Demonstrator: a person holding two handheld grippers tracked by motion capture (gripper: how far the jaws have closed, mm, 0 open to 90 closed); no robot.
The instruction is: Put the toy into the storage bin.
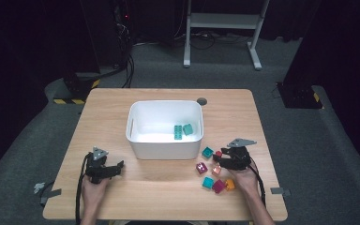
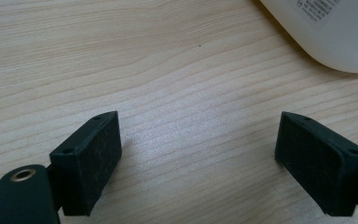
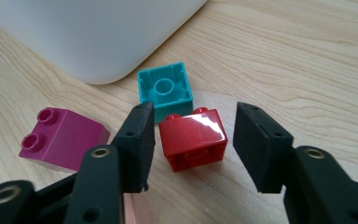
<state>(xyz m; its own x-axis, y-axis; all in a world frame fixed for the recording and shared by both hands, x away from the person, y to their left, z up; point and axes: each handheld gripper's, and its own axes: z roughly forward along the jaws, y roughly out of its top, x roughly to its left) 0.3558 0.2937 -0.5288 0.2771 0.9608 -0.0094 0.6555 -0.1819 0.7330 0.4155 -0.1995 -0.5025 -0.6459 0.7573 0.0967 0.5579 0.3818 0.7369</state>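
My right gripper (image 3: 196, 127) points down at a small red brick (image 3: 193, 137) lying tilted on the wooden table. The brick sits between the two jaws, with a gap on each side; the pads are not pressing on it. Just beyond it lies a teal brick (image 3: 164, 90), hollow side up, and to the left a magenta brick (image 3: 63, 133). In the high view the right gripper (image 1: 219, 158) is right of the white tub (image 1: 165, 147), over the red brick (image 1: 218, 153). My left gripper (image 2: 198, 149) is open over bare wood, also seen at front left as the left gripper (image 1: 118, 165).
The white tub holds a green brick (image 1: 178, 132) and a teal one (image 1: 188, 129). Several loose bricks lie near the right hand: teal (image 1: 207, 152), magenta (image 1: 201, 168), salmon (image 1: 216, 170), orange (image 1: 230, 184). The tub's corner (image 2: 335, 32) is close to the left gripper.
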